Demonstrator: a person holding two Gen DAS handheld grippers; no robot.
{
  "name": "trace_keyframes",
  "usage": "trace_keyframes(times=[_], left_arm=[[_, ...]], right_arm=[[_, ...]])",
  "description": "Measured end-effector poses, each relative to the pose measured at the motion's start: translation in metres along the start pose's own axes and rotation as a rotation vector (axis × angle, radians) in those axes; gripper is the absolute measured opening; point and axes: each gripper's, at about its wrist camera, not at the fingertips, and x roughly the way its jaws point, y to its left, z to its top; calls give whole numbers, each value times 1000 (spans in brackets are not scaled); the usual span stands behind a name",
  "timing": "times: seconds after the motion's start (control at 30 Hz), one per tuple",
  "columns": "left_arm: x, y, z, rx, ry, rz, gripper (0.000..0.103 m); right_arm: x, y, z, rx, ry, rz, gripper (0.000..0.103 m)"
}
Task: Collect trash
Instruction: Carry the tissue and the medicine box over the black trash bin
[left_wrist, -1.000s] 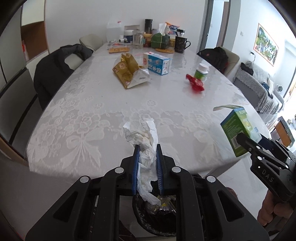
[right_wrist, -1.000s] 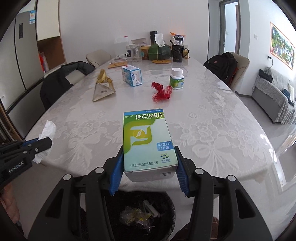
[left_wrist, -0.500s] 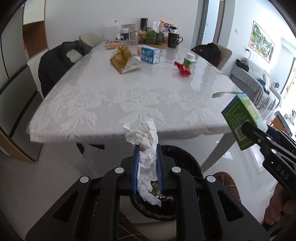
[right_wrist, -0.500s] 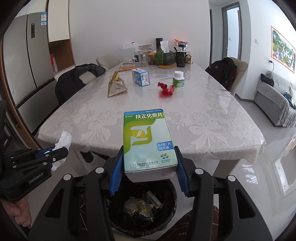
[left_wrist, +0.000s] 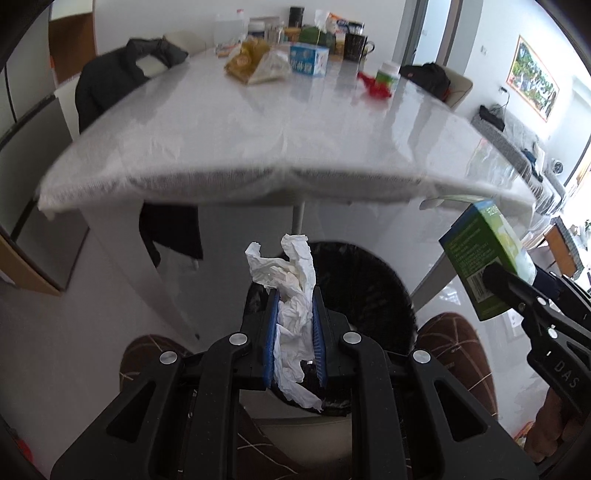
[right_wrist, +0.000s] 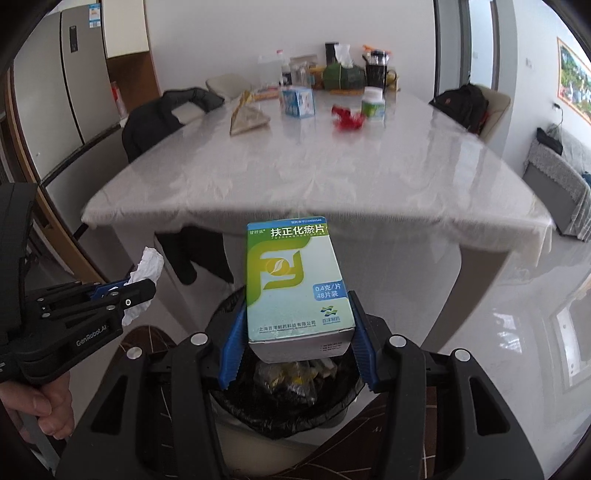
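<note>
— What have you got in your grippers?

— My left gripper (left_wrist: 294, 328) is squeezed tight on a crumpled tissue (left_wrist: 291, 295). My right gripper (right_wrist: 295, 343) pinches a green medicine box (right_wrist: 293, 284) by its two sides.

— Why hold them there?

— Both hang over the black trash bin (right_wrist: 288, 410), near me, so I think they will fall in when I let go.

— Which way does the box point?

— Its long side points away from me, toward the table (right_wrist: 332, 166).

A big table (right_wrist: 332, 155) covered in a white lace cloth is seen against plain white walls (right_wrist: 221, 33). A dark jacket (right_wrist: 166, 114) is draped over a chair, and glossy pale floor (right_wrist: 517, 295) is lit by daylight.
</note>
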Motion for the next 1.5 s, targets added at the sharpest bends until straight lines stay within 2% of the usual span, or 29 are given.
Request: trace_keyframes(times=[0.27, 0.57, 1.03, 1.27, 1.5], left_arm=[[34, -1, -21, 6, 55, -5, 16], [75, -10, -29, 5, 125, -21, 16], [112, -68, -21, 91, 155, -74, 16], [127, -78, -17, 110, 154, -76, 16], [158, -77, -25, 112, 195, -61, 17]], right_arm=[[31, -6, -22, 17, 54, -26, 48], [55, -23, -38, 36, 98, -68, 48], [46, -59, -39, 100, 95, -158, 48], [53, -67, -37, 111, 101, -178, 47], [68, -70, -43, 121, 126, -179, 47]])
